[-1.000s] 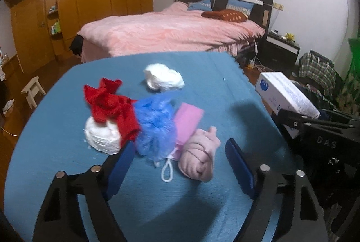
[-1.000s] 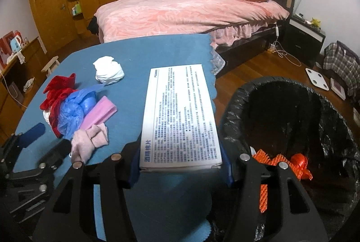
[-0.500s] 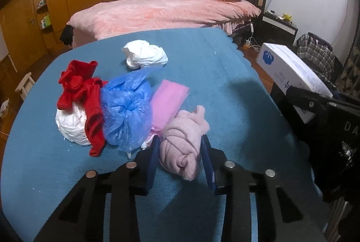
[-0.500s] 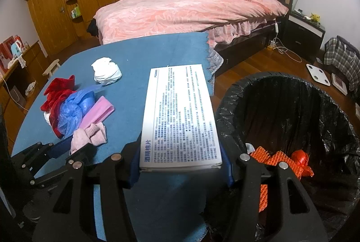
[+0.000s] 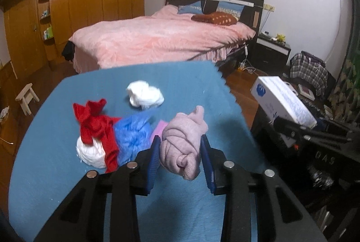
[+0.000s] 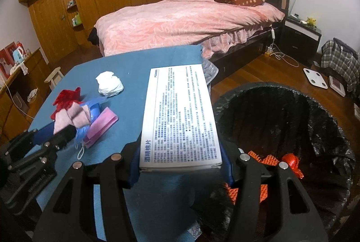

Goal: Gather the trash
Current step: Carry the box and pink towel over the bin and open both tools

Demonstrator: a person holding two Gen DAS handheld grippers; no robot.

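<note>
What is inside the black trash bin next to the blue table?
Inside the black plastic-lined trash bin lie orange ribbed pieces and a red crumpled wrapper. The right gripper and its white printed box cover the bin's near-left part.

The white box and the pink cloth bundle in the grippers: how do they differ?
The white box is flat, stiff and printed with text; the pink cloth bundle is soft, rolled and plain. The box is held beside the black bin; the bundle is above the blue table. Both are clamped between jaws.
</note>
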